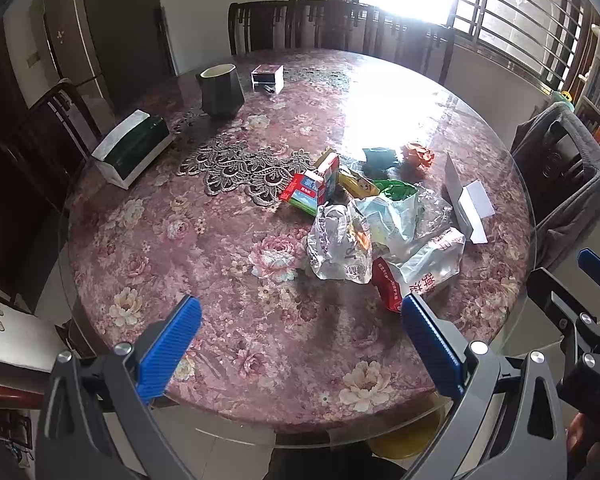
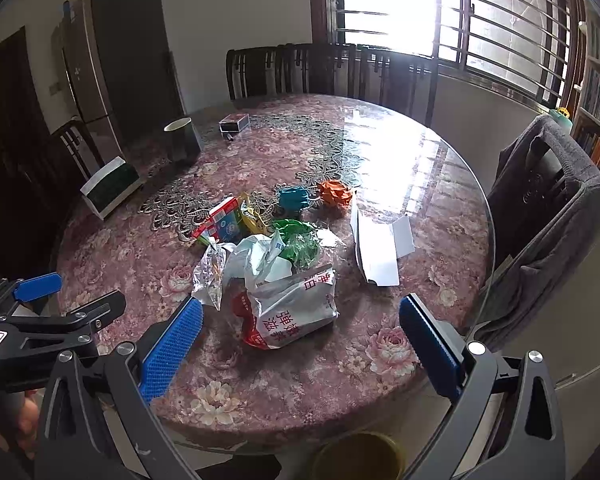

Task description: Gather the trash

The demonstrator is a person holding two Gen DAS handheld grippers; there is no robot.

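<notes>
A heap of trash lies on the round floral table [image 1: 228,248]: a white-and-red snack bag [image 1: 428,268] [image 2: 296,308], a silver foil bag [image 1: 336,244] [image 2: 210,276], a green bag [image 2: 296,240], a red-and-blue carton [image 1: 306,192] [image 2: 220,220], a yellow wrapper [image 1: 356,184], a teal paper ball [image 2: 294,198], an orange paper ball [image 2: 334,194] and folded white paper [image 2: 380,248]. My left gripper [image 1: 300,340] hovers open over the near table edge, left of the heap. My right gripper [image 2: 300,344] is open too, just short of the snack bag. Neither holds anything.
A dark cup [image 1: 220,90], a green tissue box [image 1: 132,148] and a small box [image 1: 267,76] stand at the table's far left. Dark chairs ring the table; one at the right carries a grey garment [image 2: 548,208]. A yellow bin [image 2: 360,456] sits below the near edge.
</notes>
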